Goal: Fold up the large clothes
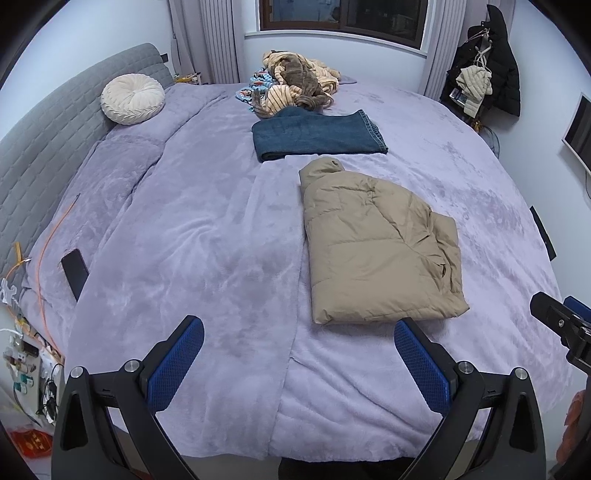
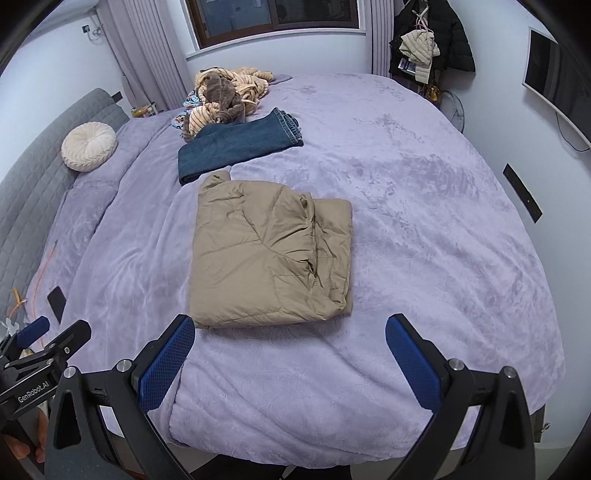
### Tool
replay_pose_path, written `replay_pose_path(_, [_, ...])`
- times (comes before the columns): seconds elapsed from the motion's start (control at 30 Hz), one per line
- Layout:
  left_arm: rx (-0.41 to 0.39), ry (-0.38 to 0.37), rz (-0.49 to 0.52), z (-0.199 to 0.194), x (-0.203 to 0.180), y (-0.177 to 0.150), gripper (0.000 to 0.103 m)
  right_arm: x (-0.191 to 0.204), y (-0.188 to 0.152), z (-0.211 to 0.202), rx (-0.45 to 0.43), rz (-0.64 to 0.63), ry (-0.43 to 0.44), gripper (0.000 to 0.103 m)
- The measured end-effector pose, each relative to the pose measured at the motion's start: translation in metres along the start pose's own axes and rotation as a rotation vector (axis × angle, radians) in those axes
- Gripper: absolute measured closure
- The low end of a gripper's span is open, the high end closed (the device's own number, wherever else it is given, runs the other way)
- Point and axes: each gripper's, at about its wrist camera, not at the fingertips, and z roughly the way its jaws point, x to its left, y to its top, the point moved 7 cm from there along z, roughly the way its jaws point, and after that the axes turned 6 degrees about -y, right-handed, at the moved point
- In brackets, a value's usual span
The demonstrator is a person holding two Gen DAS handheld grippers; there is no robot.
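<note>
The left claw [image 1: 299, 363] hangs over the near edge of the bed [image 1: 207, 236], its blue-padded fingers [image 1: 173, 363] spread wide and holding nothing; the right claw [image 2: 290, 363] is just as wide apart and just as empty, over the same near edge; each claw shows at the side of the other's view, the right one at the left claw's far right and the left one at the right claw's lower left. Just ahead of the right claw, and ahead and to the right of the left claw, the tan puffer jacket [image 2: 271, 258] lies folded into a thick rectangle on the lilac plush blanket [image 2: 424, 221], touching neither claw; its near edge sits close beyond the fingertips. To the left of the left claw a dark phone [image 1: 75, 271] rests on the blanket by an orange cable [image 1: 48, 236]. Beyond the jacket, folded blue jeans [image 1: 317, 134] lie flat, their near edge just beside the jacket's far end; farther on, a loose heap of striped and patterned clothes [image 1: 295, 85] touches the jeans' far side. Far left, a round cream cushion [image 1: 132, 99] leans on the grey quilted headboard [image 1: 44, 140]. At the back stand the window [image 1: 343, 18] with curtains and, far right, dark coats [image 1: 495, 62] hanging on a rack.
</note>
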Motion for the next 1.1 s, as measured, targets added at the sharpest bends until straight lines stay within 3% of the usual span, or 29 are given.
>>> replay_pose_path(1.1, [0.000,0.003,-0.001,-0.0003,-0.0001,0.0010,0.000,0.0029,0.0046,-0.0020,0.003,-0.016,-0.010,0.000])
